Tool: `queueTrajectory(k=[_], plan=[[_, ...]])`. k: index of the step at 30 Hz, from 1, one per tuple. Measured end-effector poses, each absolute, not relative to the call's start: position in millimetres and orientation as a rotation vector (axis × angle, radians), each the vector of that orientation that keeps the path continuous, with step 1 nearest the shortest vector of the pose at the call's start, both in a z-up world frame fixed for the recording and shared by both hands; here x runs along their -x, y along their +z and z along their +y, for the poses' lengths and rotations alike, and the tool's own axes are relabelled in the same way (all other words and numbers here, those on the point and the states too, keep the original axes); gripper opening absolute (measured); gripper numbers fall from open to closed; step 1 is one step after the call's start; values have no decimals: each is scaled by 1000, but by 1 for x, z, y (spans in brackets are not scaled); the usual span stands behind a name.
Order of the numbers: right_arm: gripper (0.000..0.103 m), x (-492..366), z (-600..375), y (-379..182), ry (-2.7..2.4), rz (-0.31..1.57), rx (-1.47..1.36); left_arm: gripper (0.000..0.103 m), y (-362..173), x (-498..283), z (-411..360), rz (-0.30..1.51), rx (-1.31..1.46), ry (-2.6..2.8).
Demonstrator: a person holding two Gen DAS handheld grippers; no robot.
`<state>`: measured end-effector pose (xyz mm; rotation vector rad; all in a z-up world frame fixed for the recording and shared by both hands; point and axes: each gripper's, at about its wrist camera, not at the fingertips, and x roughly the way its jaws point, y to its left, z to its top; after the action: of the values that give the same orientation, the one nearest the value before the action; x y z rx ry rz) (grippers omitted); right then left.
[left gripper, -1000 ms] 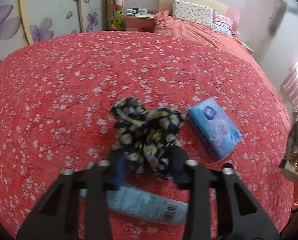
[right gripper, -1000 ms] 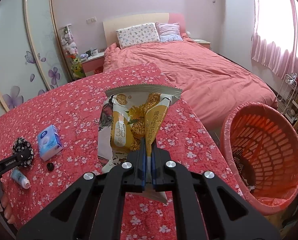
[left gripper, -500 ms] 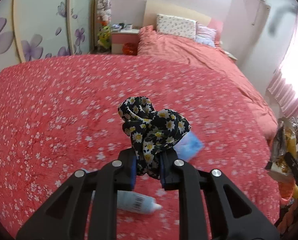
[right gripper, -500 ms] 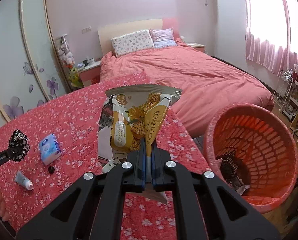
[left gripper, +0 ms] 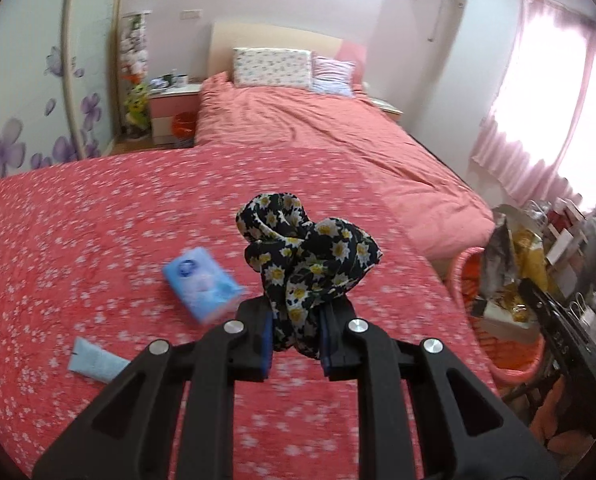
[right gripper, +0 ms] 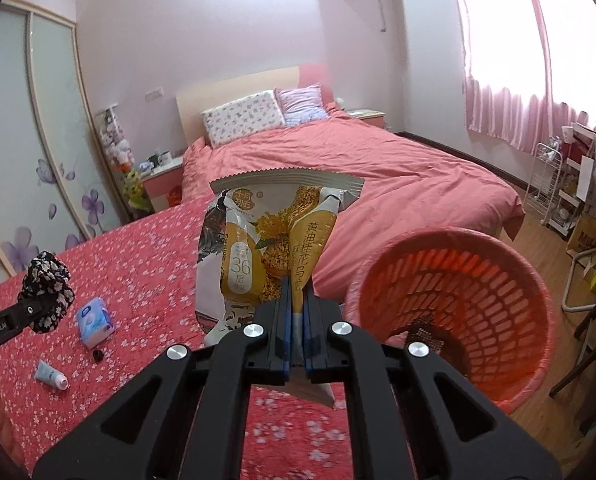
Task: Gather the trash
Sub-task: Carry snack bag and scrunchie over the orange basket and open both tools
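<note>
The yellow snack wrapper (right gripper: 273, 256) stands upright in the right claw (right gripper: 293, 332), whose jaws are pressed tight on its lower edge, beside the rim of the orange waste basket (right gripper: 450, 304) at the bed's corner. The black daisy-print cloth (left gripper: 310, 256) is bunched between the pads of the left claw (left gripper: 295, 340), which are clamped on it, the bundle held clear above the red flowered bedspread (left gripper: 97, 208). On the bedspread lie a blue tissue pack (left gripper: 199, 280), a pale tube (right gripper: 50, 374) and a small black cap (right gripper: 97, 355).
</note>
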<state>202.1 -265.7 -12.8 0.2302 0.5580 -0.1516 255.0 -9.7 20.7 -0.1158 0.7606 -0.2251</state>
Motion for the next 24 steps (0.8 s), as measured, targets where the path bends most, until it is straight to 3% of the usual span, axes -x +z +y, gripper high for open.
queueTrajectory(k=[24], plan=[[5,-163,-361,-15,-363,467,-333,18,9,-238,-165,801,71,-546]])
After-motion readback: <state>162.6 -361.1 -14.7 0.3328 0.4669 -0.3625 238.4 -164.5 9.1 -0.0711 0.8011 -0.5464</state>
